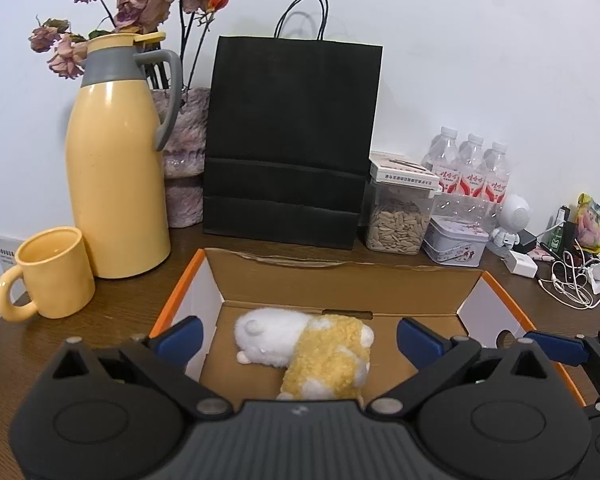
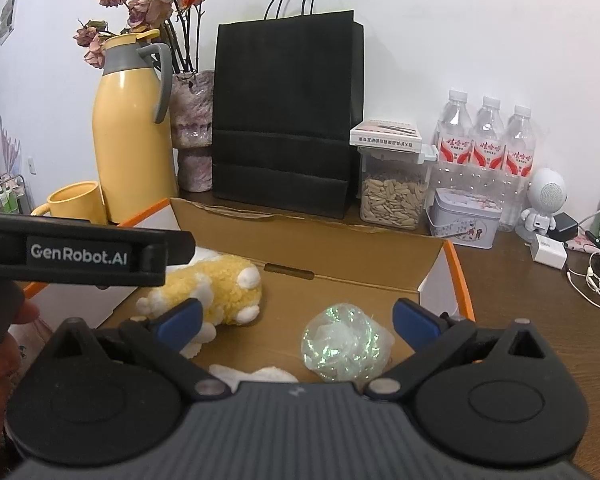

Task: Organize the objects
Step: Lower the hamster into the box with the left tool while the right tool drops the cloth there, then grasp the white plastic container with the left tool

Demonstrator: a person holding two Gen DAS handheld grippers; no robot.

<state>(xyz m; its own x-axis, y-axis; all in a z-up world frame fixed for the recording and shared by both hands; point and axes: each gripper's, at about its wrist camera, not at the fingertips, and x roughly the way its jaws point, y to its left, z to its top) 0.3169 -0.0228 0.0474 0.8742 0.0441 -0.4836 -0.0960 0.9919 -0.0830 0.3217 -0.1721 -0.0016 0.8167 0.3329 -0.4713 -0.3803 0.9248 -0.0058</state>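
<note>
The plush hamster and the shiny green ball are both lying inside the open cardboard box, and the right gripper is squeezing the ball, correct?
Not quite. The plush hamster and the shiny green ball do lie inside the open cardboard box, but the right gripper is not squeezing the ball. The right wrist view shows its blue fingers spread wide, with the ball resting loose on the box floor between them.

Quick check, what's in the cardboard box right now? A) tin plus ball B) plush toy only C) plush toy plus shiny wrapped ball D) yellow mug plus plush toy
C: the right wrist view shows the plush toy and the shiny wrapped ball both lying on the floor of the cardboard box.
</note>
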